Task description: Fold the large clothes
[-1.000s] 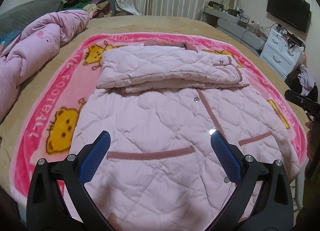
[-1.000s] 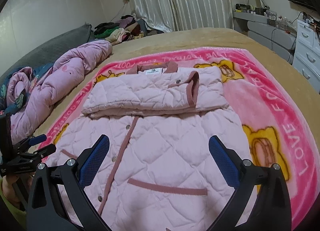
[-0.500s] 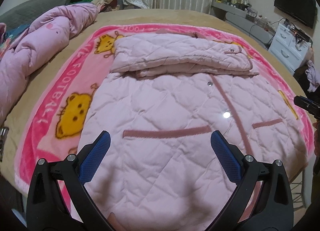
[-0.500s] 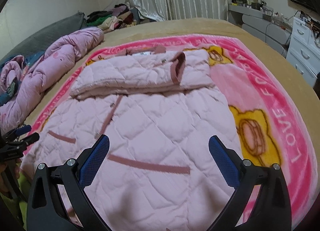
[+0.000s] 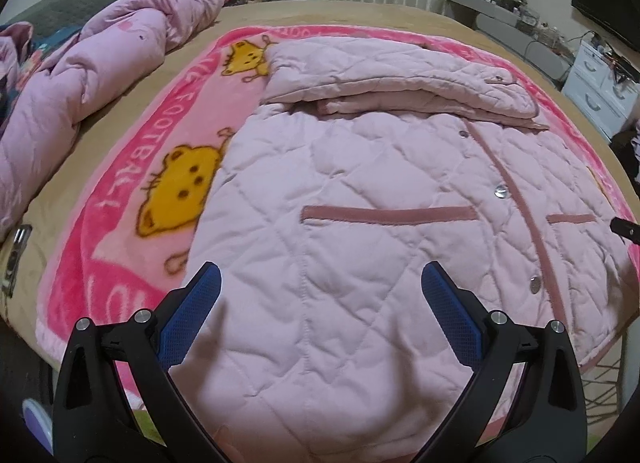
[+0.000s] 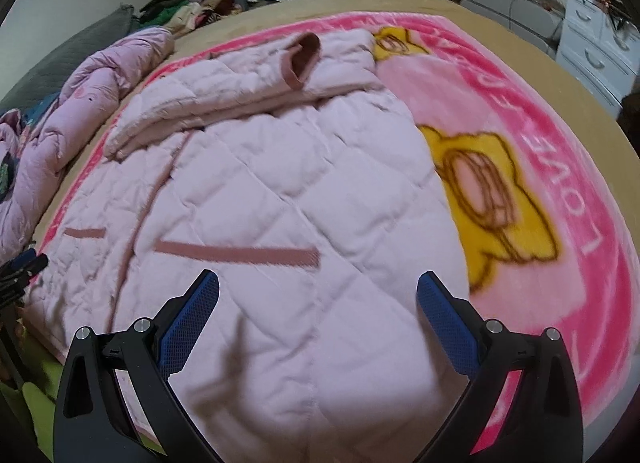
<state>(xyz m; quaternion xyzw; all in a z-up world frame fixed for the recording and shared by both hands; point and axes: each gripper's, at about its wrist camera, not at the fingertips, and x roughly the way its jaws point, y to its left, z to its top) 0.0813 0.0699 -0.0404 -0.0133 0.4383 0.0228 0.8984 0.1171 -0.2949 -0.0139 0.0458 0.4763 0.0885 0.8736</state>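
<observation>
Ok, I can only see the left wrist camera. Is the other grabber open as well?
Observer: Yes. The right gripper is wide open above the pale pink quilted jacket.
Operator: Is it pinching any jacket?
Observer: No, nothing is between its jaws.
Operator: What's next to the jacket over there?
Observer: A yellow cartoon figure printed on the pink fleece blanket, just past the jacket's edge.
</observation>
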